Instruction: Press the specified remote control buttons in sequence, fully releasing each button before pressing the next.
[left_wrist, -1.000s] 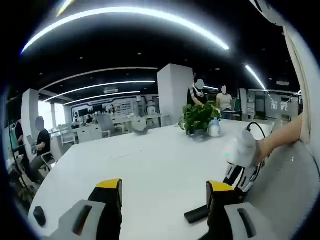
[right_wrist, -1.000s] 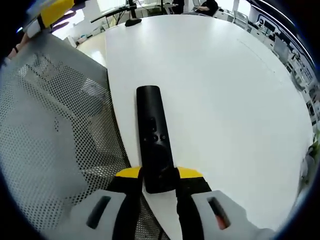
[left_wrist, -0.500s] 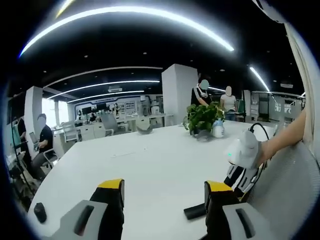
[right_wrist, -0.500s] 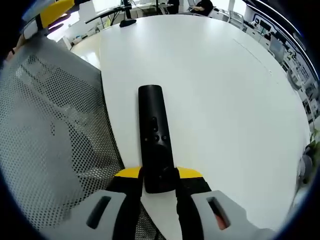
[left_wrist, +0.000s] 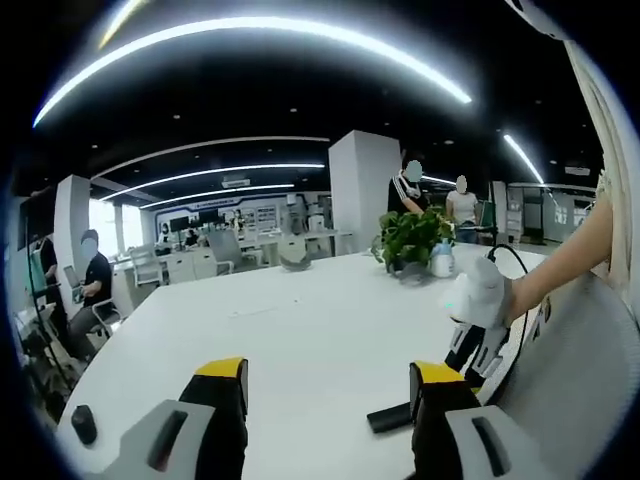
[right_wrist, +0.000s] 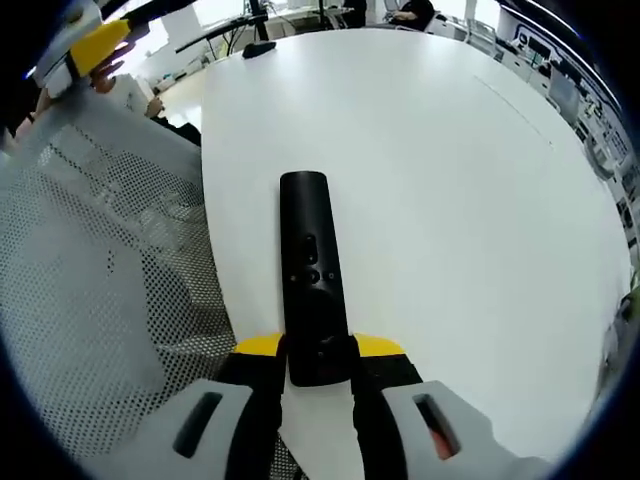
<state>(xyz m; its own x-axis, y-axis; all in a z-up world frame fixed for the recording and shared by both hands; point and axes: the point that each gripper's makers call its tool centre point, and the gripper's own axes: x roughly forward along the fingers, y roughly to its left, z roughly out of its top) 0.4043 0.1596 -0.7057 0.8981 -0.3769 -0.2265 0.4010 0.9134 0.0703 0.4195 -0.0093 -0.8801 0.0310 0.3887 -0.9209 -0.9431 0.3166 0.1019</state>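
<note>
My right gripper (right_wrist: 318, 352) is clamped on the near end of the black remote (right_wrist: 312, 272), one yellow-tipped jaw on each side of it. The remote reaches away from me over the white bench (right_wrist: 430, 180), close to the bench's edge, with its small buttons facing up about midway along its length. Just beside the remote, past that edge, I see the grey mesh back of a chair (right_wrist: 100, 300). Beyond the remote, at the far rim of the bench, lies a small dark object (right_wrist: 258, 47) I cannot identify.

My left gripper (left_wrist: 328, 372) holds nothing; its jaws stand apart above the bench (left_wrist: 300, 330). The remote (left_wrist: 390, 417) shows as a dark end just beside the right-hand jaw, and a little past it my right gripper (left_wrist: 478, 320) comes in, its white body held in a hand. Away from the remote, at the bench's left edge, sits a small black object (left_wrist: 84, 424). Farther off than the remote, a potted plant (left_wrist: 410, 240) and a white bottle (left_wrist: 441, 262) stand together. Beyond the bench, people sit and stand among office desks.
</note>
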